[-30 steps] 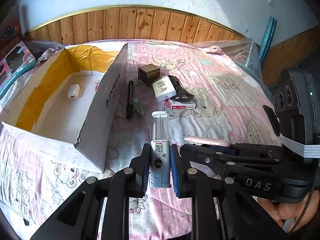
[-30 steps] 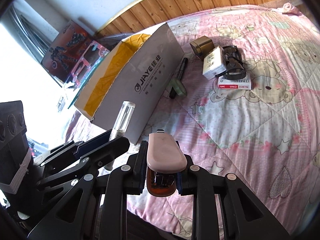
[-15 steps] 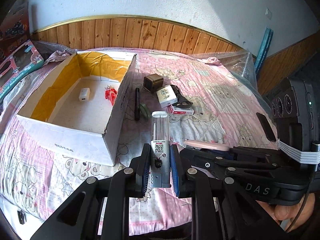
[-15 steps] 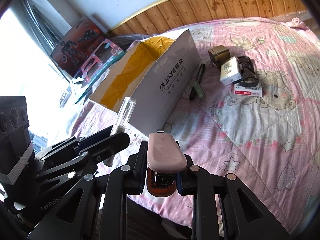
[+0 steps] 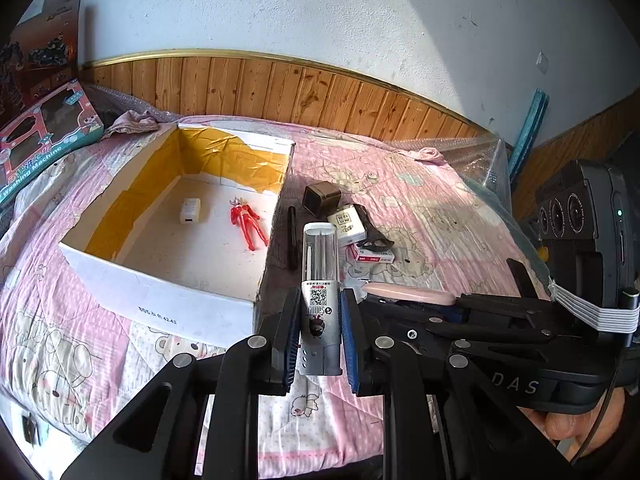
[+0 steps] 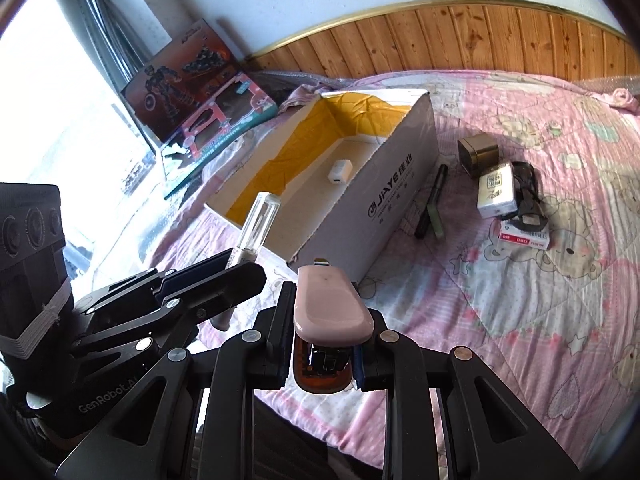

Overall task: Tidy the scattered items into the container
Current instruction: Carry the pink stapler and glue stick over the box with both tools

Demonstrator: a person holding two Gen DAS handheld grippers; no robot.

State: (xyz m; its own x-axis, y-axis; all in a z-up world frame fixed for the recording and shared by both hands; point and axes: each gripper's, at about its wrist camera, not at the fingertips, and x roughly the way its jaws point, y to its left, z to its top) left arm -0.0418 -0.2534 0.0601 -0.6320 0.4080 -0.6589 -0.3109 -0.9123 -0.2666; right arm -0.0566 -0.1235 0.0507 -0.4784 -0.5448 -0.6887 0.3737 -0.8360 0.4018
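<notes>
Left gripper [image 5: 319, 338] clamps a clear tube [image 5: 320, 276] bearing a QR label. Right gripper [image 6: 322, 344] clamps a pink stapler [image 6: 330, 304]. Both hang before the box [image 6: 394, 196], printed "JIAYE"; end label "805".

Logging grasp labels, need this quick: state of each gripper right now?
Left gripper: shut on the clear-topped grey tube, held off the bed.
Right gripper: shut on the pink stapler, also off the bed.

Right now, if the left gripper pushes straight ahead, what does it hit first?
Likely the black pen or the white packet beyond the tube it holds; the box sits left of that line. Depth is unclear.
</notes>
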